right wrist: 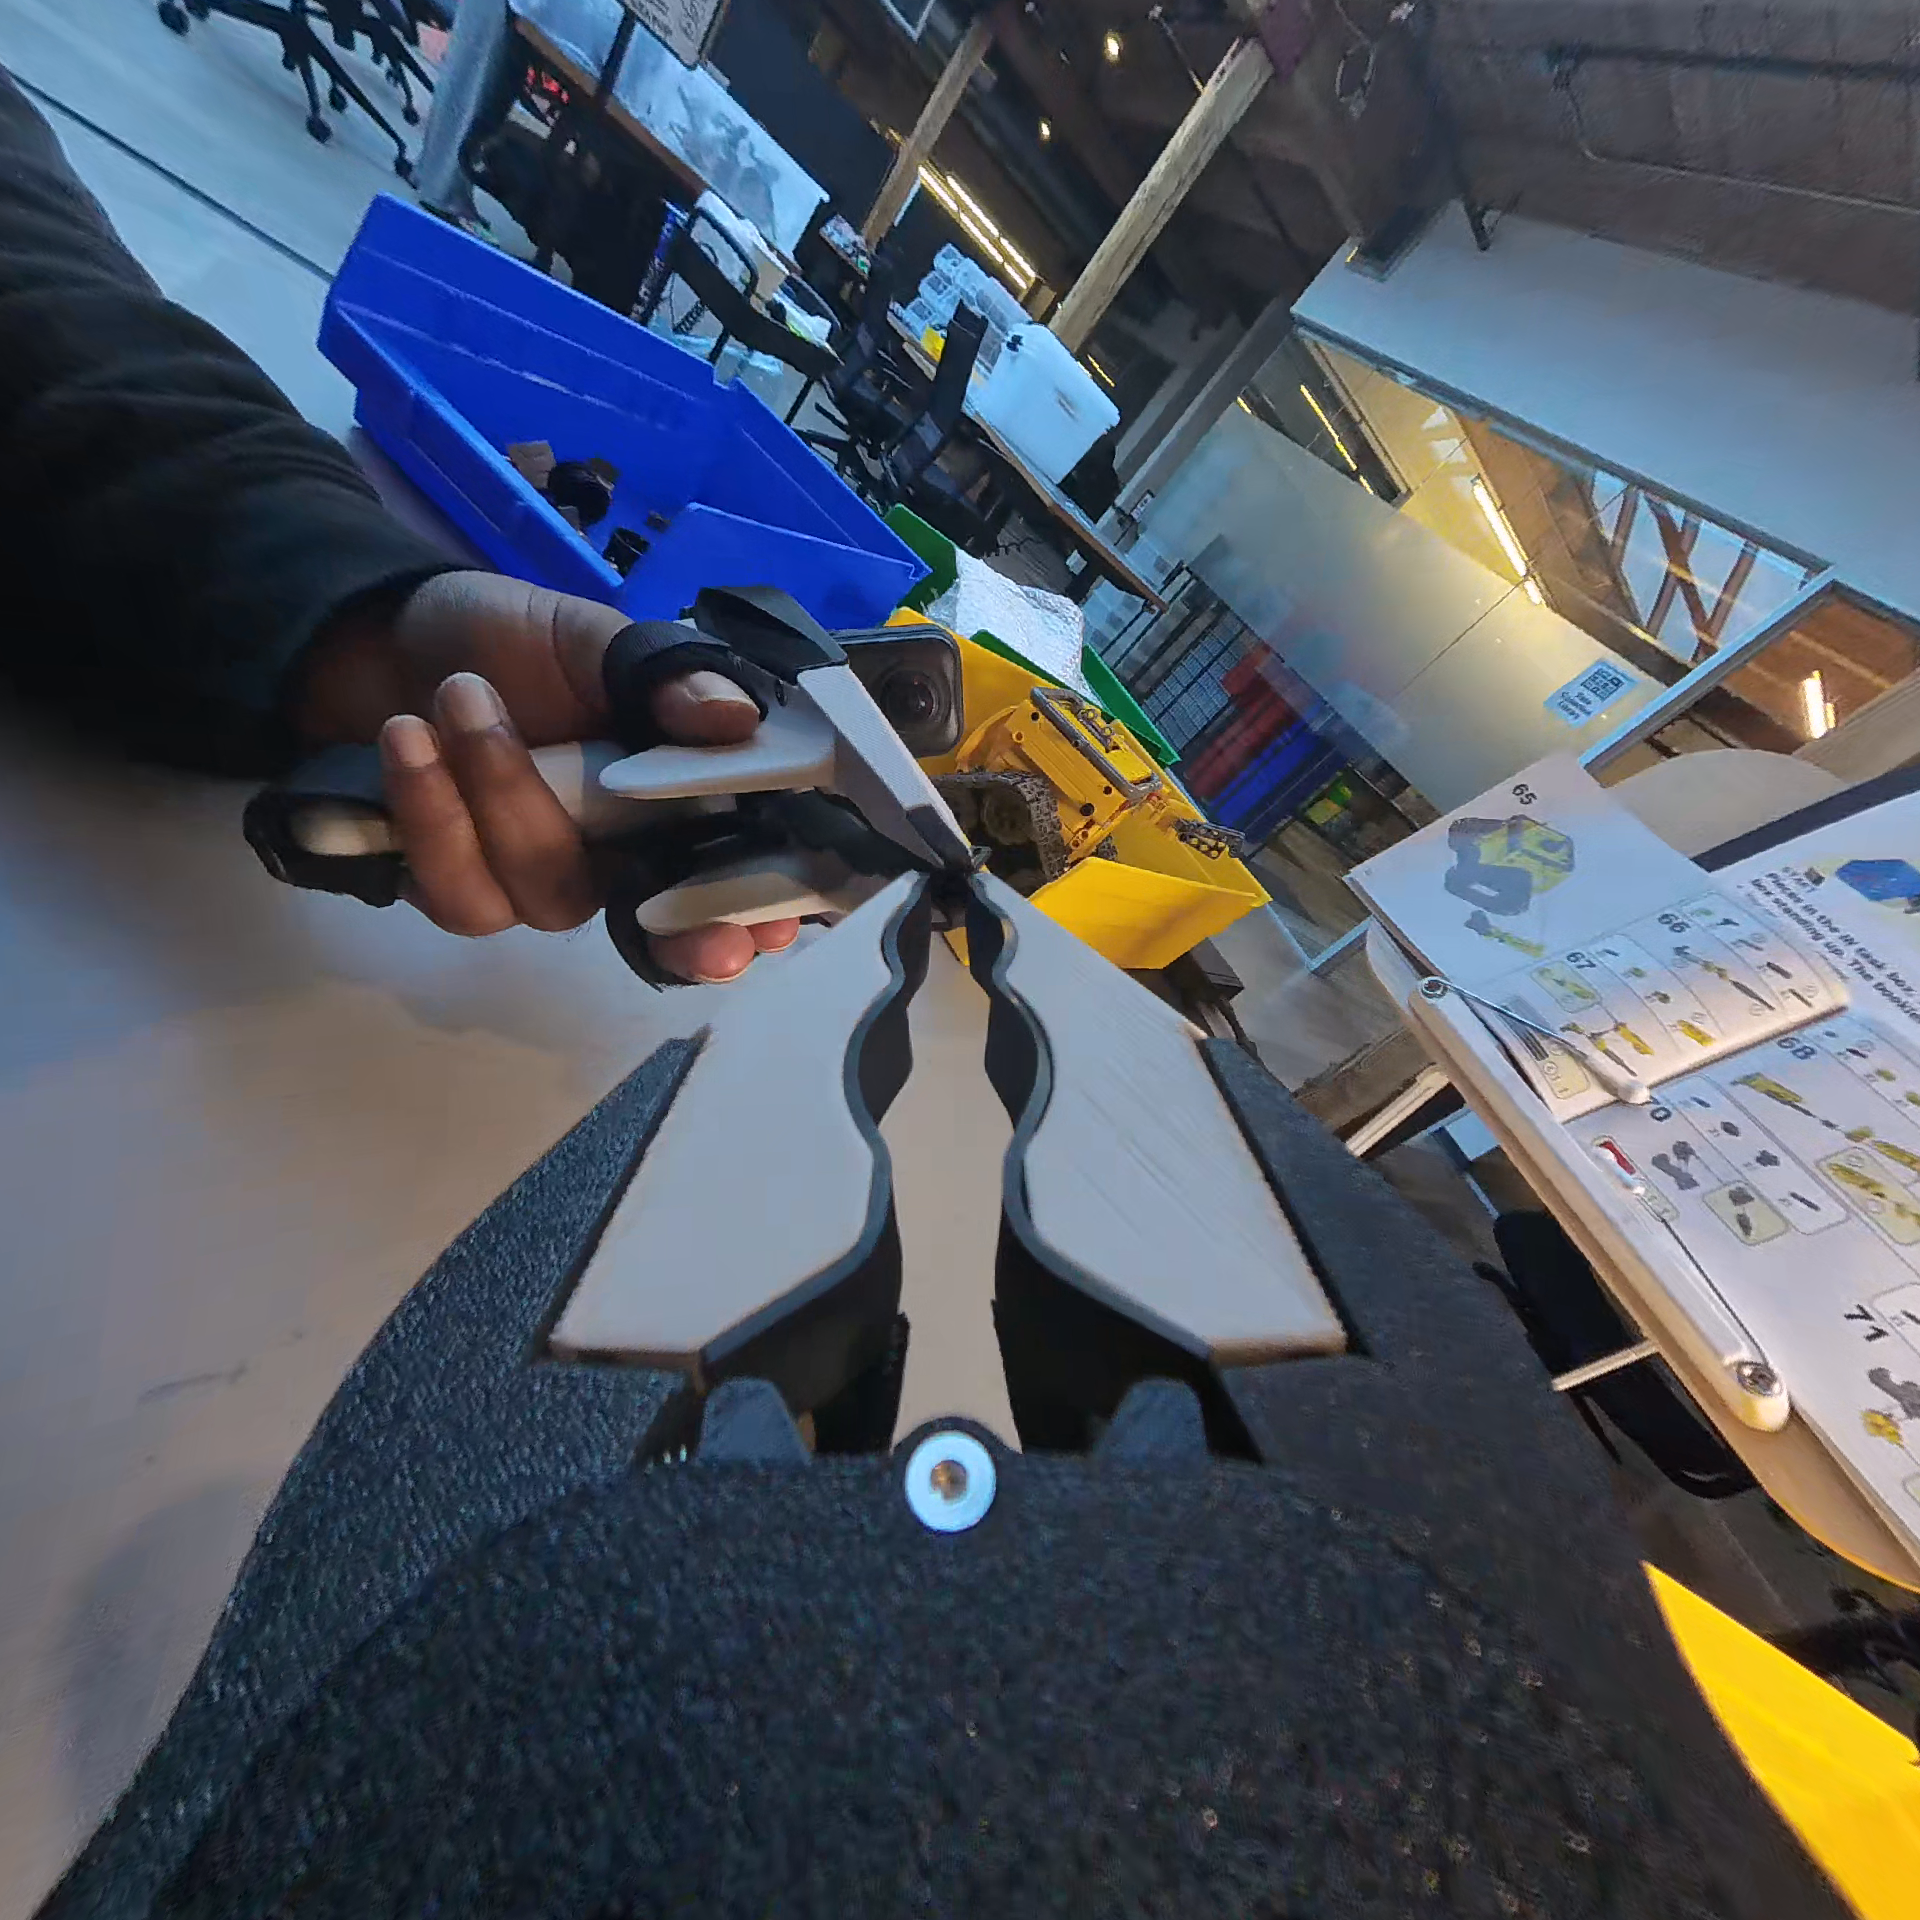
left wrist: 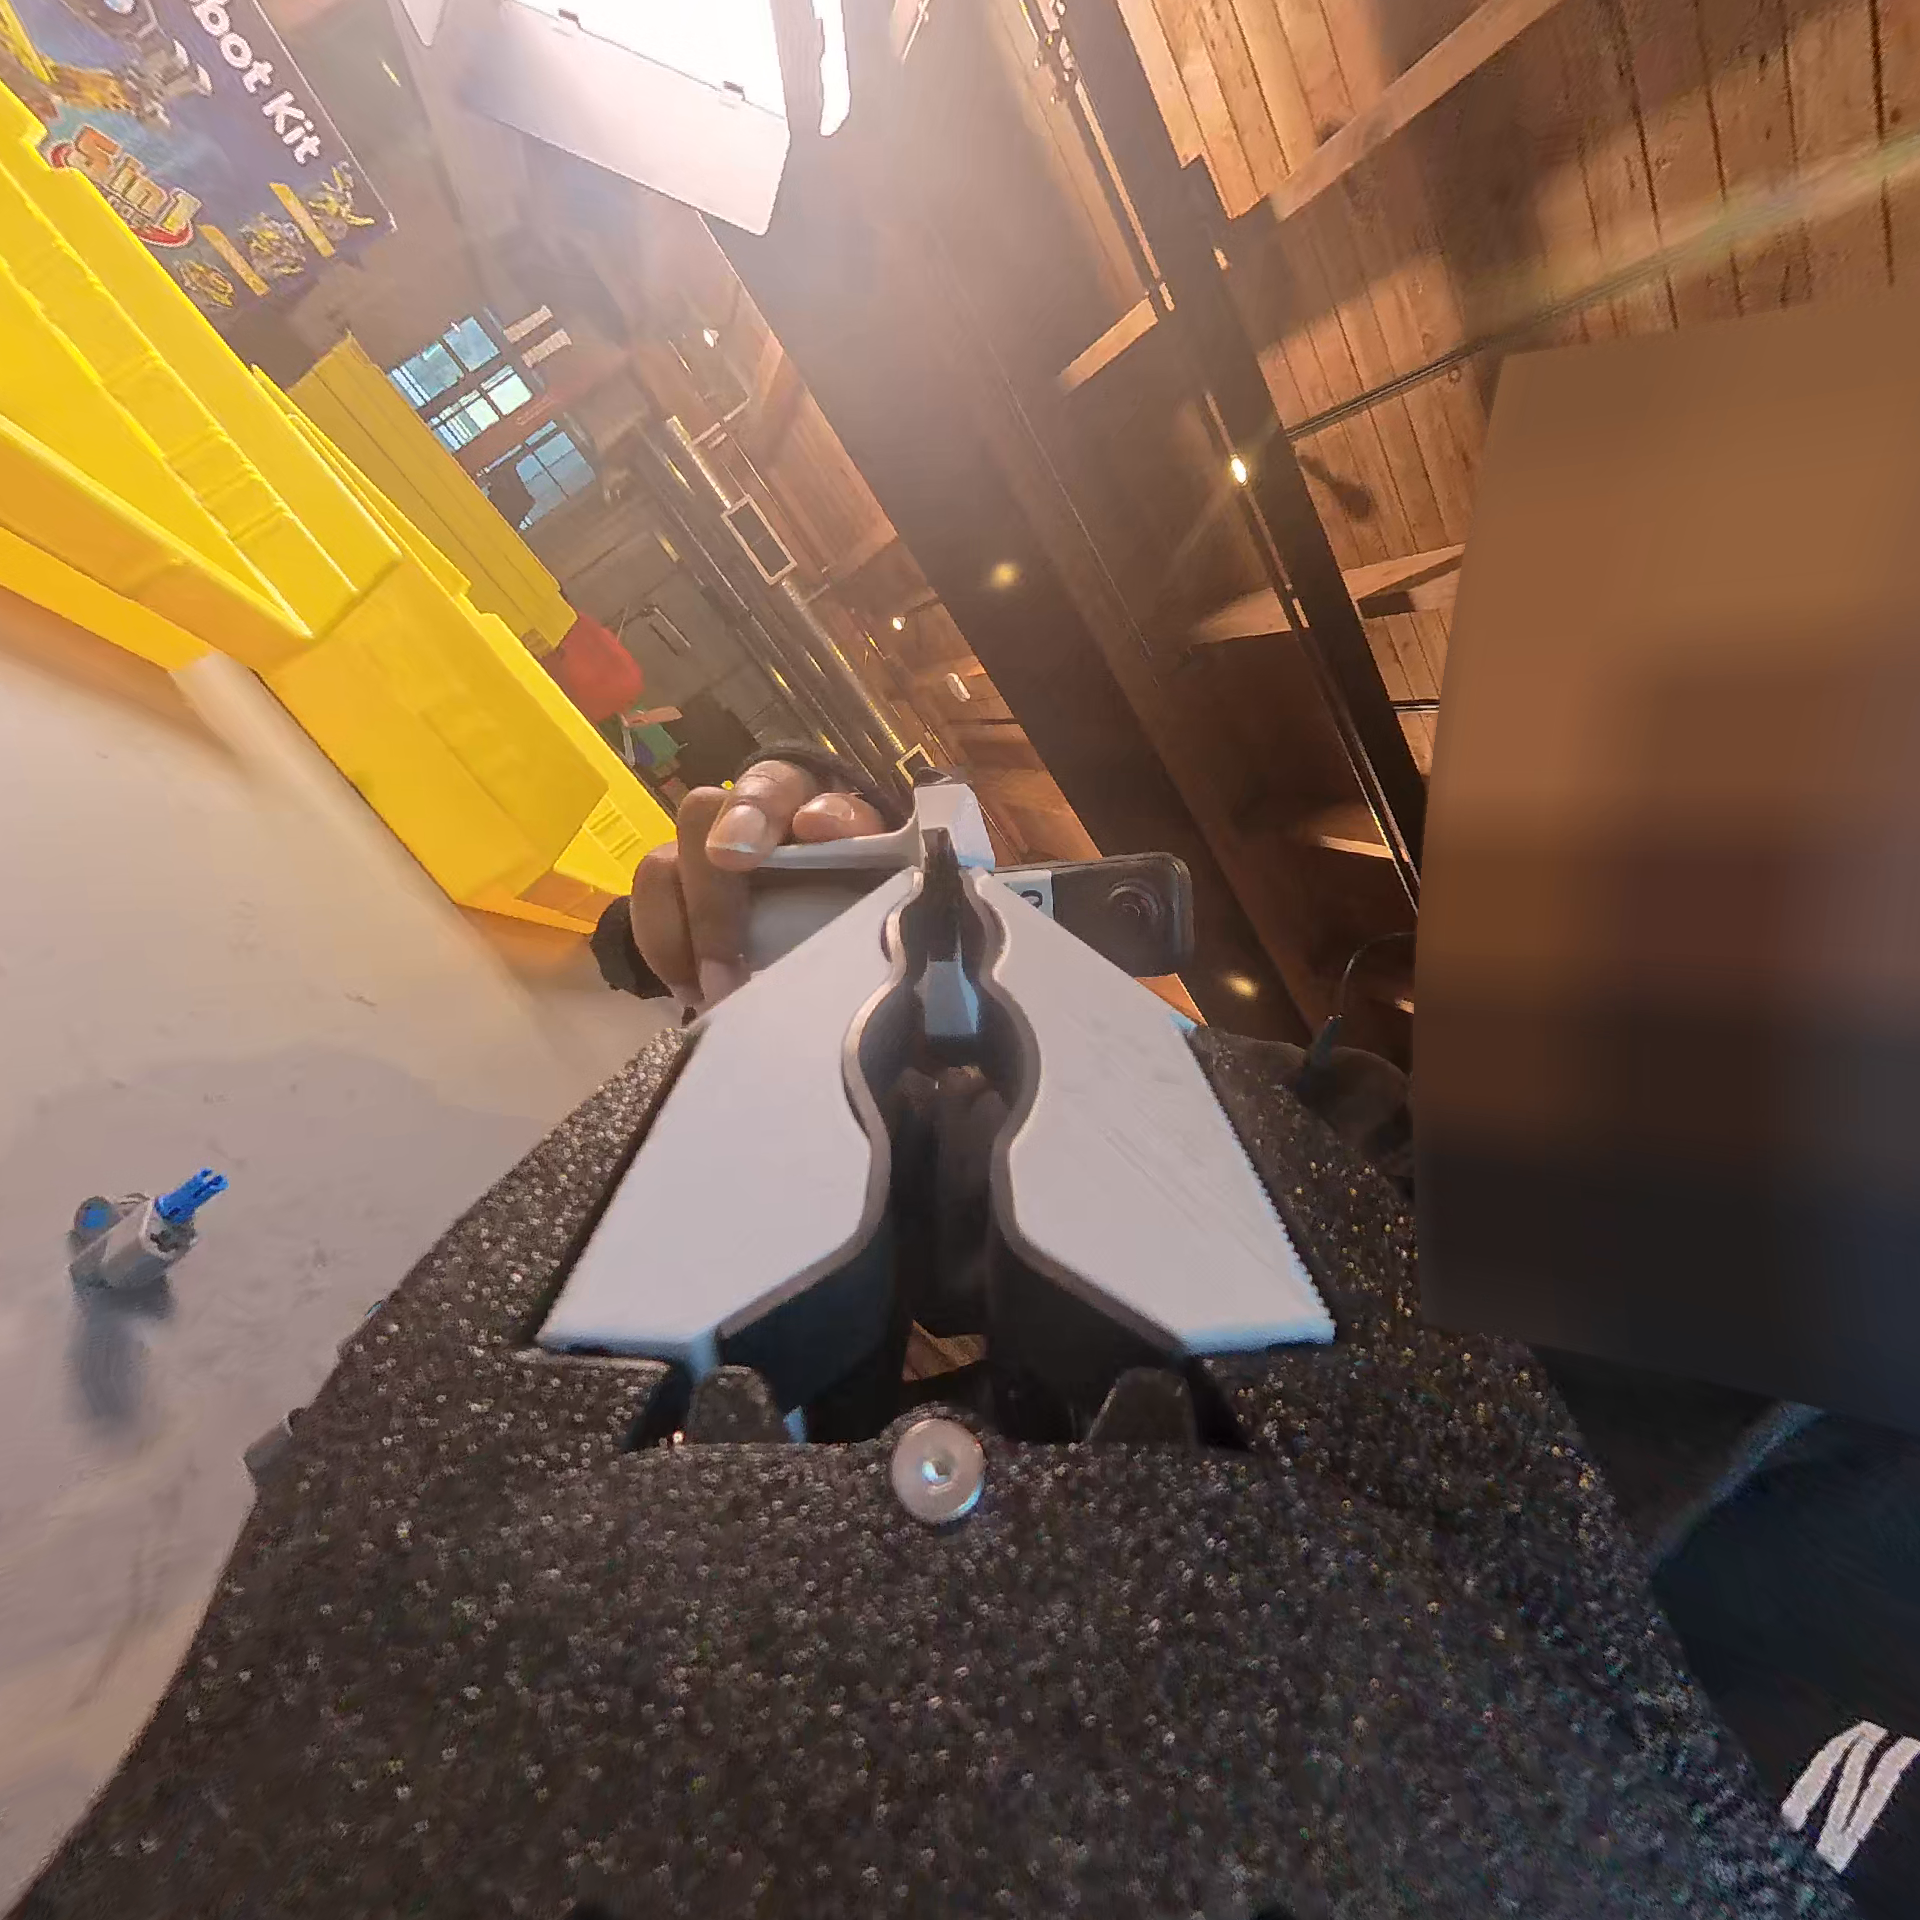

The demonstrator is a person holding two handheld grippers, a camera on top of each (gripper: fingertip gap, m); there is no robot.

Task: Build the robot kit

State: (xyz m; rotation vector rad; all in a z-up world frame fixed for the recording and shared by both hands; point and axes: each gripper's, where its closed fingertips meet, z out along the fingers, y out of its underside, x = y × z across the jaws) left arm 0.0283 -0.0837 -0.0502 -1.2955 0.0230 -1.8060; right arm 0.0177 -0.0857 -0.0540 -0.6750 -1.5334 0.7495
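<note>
Pinching at the centre of both views, my left gripper (left wrist: 940, 875) and right gripper (right wrist: 951, 888) meet tip to tip. Each has its jaws pressed nearly together on a small dark piece (right wrist: 952, 881). I cannot tell which of the two truly bears it.

I judge the piece light, stiff and smooth. It looks likely to twist or pop free, so it is best held squarely across its flat sides at the very tips.

At lower left of the left wrist view, a grey-and-blue part (left wrist: 140, 1236) lies alone on the counter (left wrist: 260, 935).

Farther off, at centre of the right wrist view, a yellow bin (right wrist: 1143, 909) carries a yellow tracked model (right wrist: 1081, 764). An instruction booklet (right wrist: 1662, 997) stands at the right edge. At upper left, a blue bin (right wrist: 499, 343) holds a few dark parts (right wrist: 582, 488).

Stacked yellow bins (left wrist: 364, 623) rise at upper left of the left wrist view.
</note>
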